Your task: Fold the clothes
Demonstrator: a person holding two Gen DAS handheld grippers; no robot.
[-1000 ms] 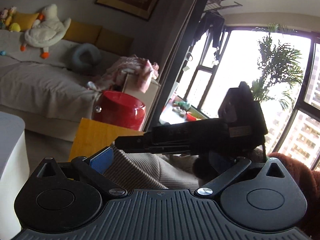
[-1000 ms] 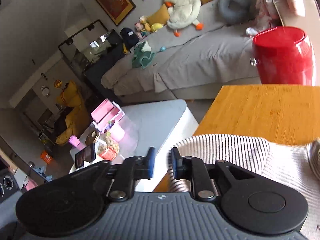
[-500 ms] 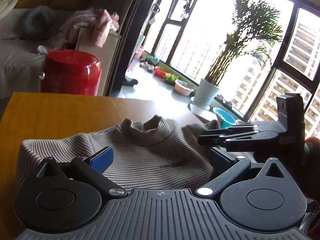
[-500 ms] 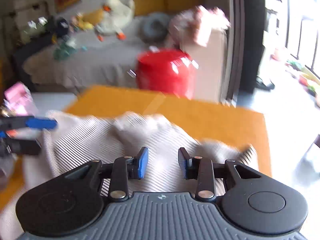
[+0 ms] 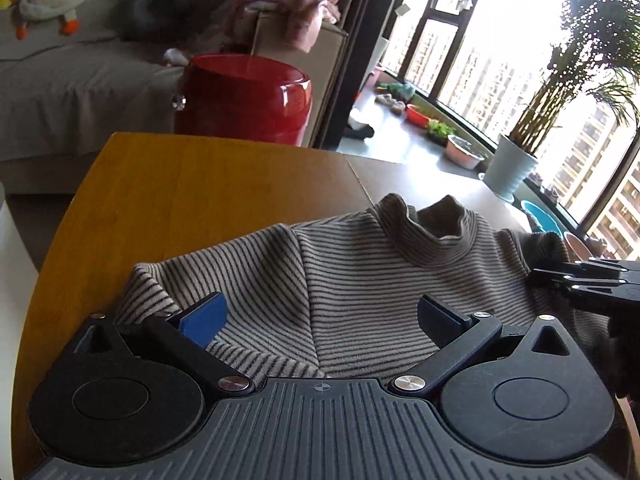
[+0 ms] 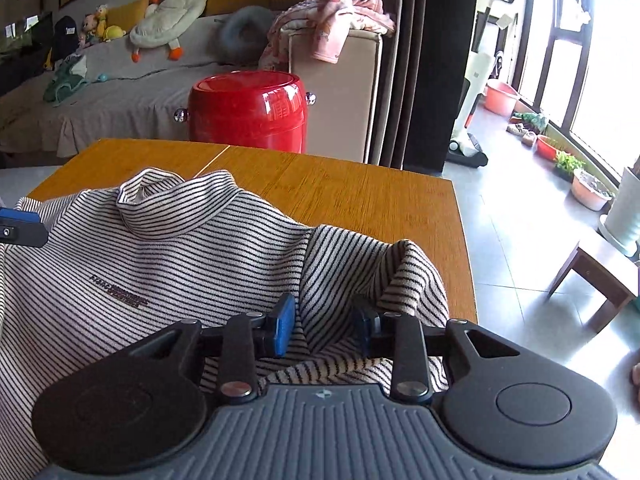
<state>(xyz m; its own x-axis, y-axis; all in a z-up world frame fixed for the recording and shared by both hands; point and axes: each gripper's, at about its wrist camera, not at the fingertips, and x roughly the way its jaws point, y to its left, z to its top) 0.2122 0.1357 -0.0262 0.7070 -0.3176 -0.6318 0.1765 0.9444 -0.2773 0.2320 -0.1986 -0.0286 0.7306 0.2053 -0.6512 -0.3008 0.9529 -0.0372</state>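
A striped turtleneck sweater (image 5: 360, 280) lies front up on the wooden table (image 5: 180, 192), collar toward the far edge. My left gripper (image 5: 320, 316) hovers open and wide over the sweater's left shoulder area, with nothing pinched. In the right wrist view the sweater (image 6: 160, 264) has a raised fold of sleeve at its right side. My right gripper (image 6: 322, 324) straddles that fold, jaws partly apart and closing, pads not visibly pressing the cloth. The right gripper (image 5: 580, 280) also shows at the left view's right edge. A fingertip of the left gripper (image 6: 16, 226) shows at the right view's left edge.
A glossy red drum stool (image 6: 248, 108) stands just beyond the table's far edge (image 6: 360, 192), with a grey sofa (image 6: 120, 92) behind. Right of the table are floor tiles, a small wooden stool (image 6: 600, 276), bowls and a potted plant (image 5: 512, 172) by the window.
Both grippers swung down and round onto the sweater. The right jaws went from nearly shut to partly apart and now sit around the sleeve fold. The left jaws stayed wide.
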